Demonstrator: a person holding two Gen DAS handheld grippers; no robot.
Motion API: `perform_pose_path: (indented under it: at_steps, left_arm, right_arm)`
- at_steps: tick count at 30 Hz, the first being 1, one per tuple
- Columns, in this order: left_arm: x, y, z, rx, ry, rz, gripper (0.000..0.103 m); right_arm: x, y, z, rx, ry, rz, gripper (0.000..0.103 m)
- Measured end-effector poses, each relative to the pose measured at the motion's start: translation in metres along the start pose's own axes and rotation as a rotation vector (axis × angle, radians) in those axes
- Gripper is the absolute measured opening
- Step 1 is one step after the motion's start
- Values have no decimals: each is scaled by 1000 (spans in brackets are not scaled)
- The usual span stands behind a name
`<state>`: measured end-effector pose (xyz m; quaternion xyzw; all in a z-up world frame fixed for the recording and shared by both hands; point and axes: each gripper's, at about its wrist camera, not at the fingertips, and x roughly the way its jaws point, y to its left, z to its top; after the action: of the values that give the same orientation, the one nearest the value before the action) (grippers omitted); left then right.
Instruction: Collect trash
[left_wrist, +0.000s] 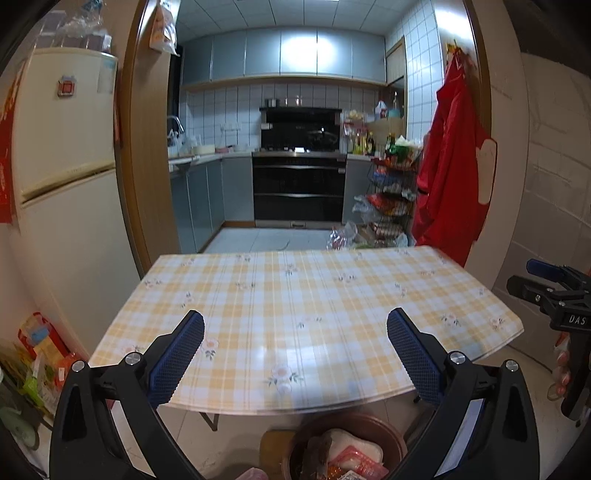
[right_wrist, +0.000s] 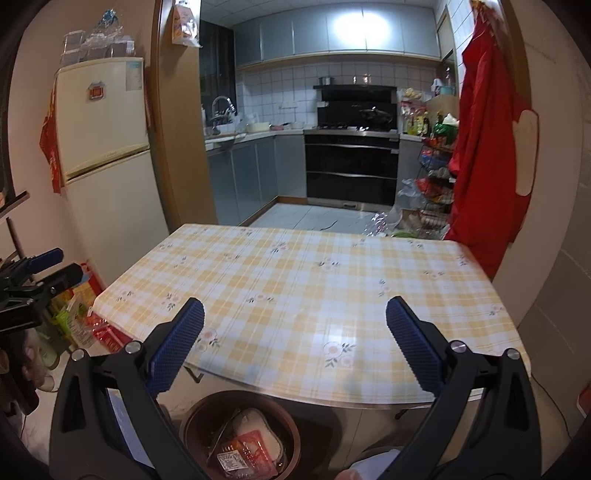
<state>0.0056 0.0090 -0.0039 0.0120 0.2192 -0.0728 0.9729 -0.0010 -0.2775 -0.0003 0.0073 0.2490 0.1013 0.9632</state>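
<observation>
Both tongs, left tongs (left_wrist: 295, 332) and right tongs (right_wrist: 294, 331), gape wide and empty over the tabletop's (left_wrist: 332, 295) near edge, above the trash bin (right_wrist: 192, 421).

Right hand-held gripper (right_wrist: 294, 323) agape, bin (right_wrist: 192, 417) holding wrappers (right_wrist: 245, 448)

Home kitchen: fridge (left_wrist: 62, 147), oven (left_wrist: 299, 192), checked table (left_wrist: 295, 295).

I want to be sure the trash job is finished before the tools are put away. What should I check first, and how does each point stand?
1. Checked tablecloth free of trash: ok.
2. Brown bin holds wrappers: ok.
3. Left tool open, nothing between its pads: ok.
4. Right tool open, nothing between its pads: ok.
5. Floor under the table free of trash: cannot tell.
</observation>
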Motion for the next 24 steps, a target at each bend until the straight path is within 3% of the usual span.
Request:
perform_pose_path:
  at_steps: [8, 24]
  left_arm:
    - [-17, -8, 17, 17, -46, -2, 97]
    - [-23, -16, 23, 35, -62, -10, 97]
  right_arm:
    - [-15, -5, 9, 14, -24, -30, 97]
    - [-21, -10, 12, 29, -21, -41, 97]
